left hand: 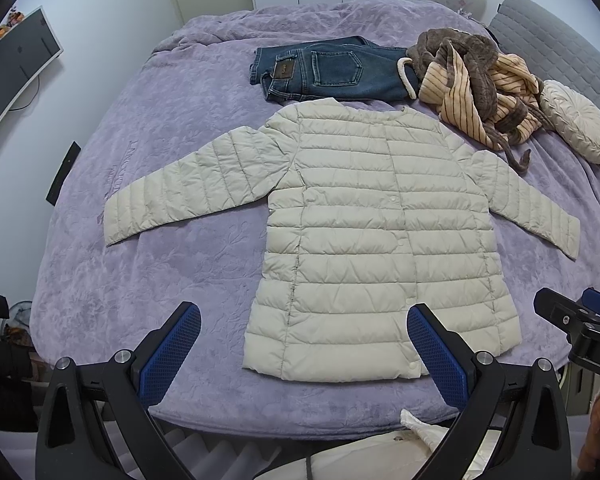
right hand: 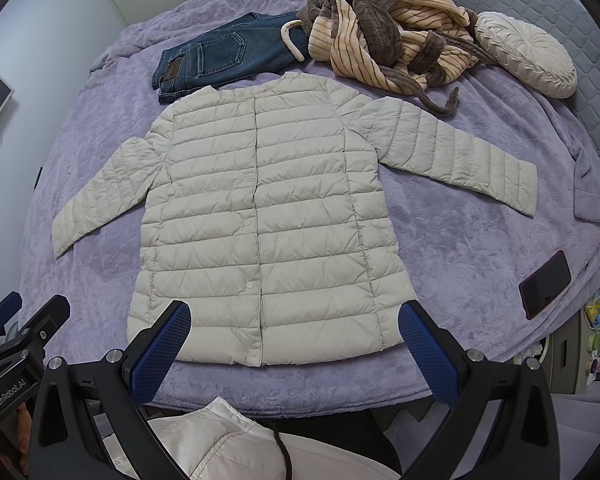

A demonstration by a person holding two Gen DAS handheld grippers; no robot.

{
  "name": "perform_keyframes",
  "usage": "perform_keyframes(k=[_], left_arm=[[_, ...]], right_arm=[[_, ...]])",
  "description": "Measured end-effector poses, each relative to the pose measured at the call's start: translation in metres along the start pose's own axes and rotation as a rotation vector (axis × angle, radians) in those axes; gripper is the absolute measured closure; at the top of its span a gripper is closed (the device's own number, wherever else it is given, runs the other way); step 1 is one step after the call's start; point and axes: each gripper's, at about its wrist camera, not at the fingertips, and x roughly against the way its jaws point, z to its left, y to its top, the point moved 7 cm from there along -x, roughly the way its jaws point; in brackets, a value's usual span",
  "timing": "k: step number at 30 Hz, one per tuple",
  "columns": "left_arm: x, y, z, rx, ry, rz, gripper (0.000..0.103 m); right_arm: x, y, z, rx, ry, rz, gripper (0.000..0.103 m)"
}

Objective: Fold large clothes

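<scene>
A cream quilted puffer jacket [left hand: 376,236] [right hand: 260,216] lies flat on the purple bedspread [left hand: 172,256] [right hand: 460,240], front buttoned, both sleeves spread out to the sides, hem toward me. My left gripper [left hand: 304,316] hovers open just short of the hem's left half, nothing between its blue pads. My right gripper [right hand: 294,316] is also open and empty, hanging over the hem's middle. In the left wrist view the right gripper's black body [left hand: 580,320] shows at the right edge.
Folded blue jeans [left hand: 332,68] [right hand: 220,56] lie beyond the collar. A brown and striped robe [left hand: 476,84] [right hand: 392,36] is heaped at the back right, beside a round cream cushion [left hand: 576,120] [right hand: 524,52]. A dark phone [right hand: 544,284] rests near the bed's right edge.
</scene>
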Motion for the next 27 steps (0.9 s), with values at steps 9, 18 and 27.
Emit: perform_keyframes(k=[9,18,27], left_arm=[[0.0000,0.0001,0.0000,0.000,0.000,0.000,0.000],[-0.0002,0.0006,0.0000,-0.001,0.000,0.000,0.000],[-0.0002,0.0010,0.0002,-0.001,-0.002,0.001,0.000]], right_arm=[[-0.0009,0.0004,-0.0004,0.000,-0.002,0.002,0.000],[-0.0015,0.0015,-0.0001,0.000,-0.002,0.003,0.000],[-0.0020,0.0020,0.0003,0.000,-0.006,0.006,0.000]])
